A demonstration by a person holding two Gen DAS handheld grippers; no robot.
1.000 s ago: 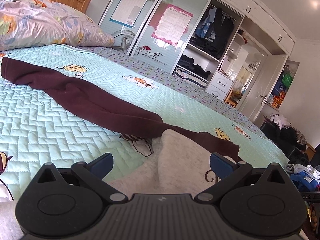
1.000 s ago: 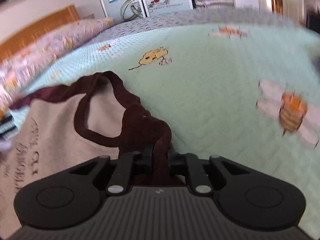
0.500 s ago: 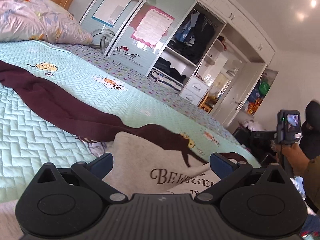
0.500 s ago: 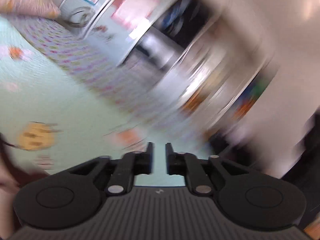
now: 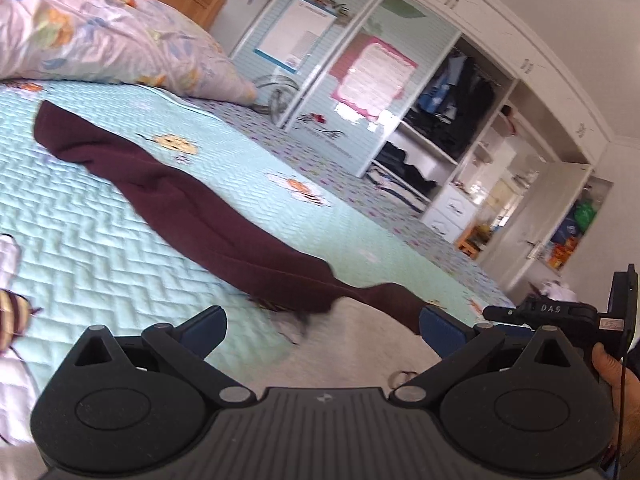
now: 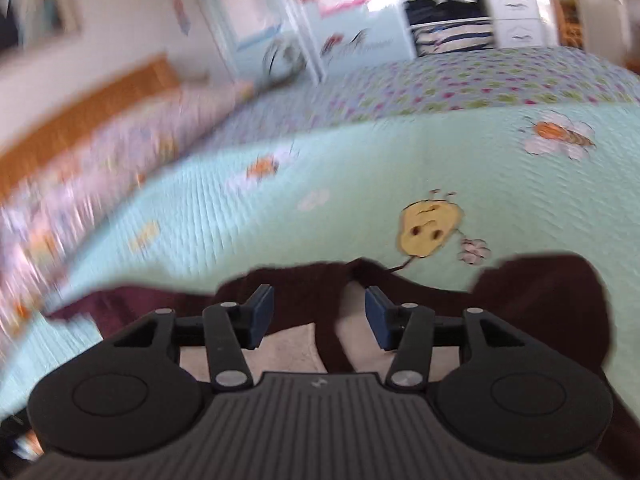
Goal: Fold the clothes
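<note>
Left gripper (image 5: 322,326) and right gripper (image 6: 319,314) are both hovering released, grasping nothing, over the sweatshirt (image 5: 224,224) lying across the bed (image 5: 92,220).

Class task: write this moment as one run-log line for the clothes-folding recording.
task: fold clothes | left gripper: open, over grey shirt | right gripper: open, above maroon collar | maroon sleeve: stretched across bedspread

The quilt (image 5: 100,216) lies bare and flat to the left of the sleeve (image 5: 192,208), with open room there. The sleeve crosses the bed diagonally ahead of the left claw (image 5: 322,326). The pillow (image 5: 100,40) closes the far side. In the right wrist view, the quilt beyond the collar (image 6: 320,280) is free up to the wardrobe (image 6: 448,12).
</note>
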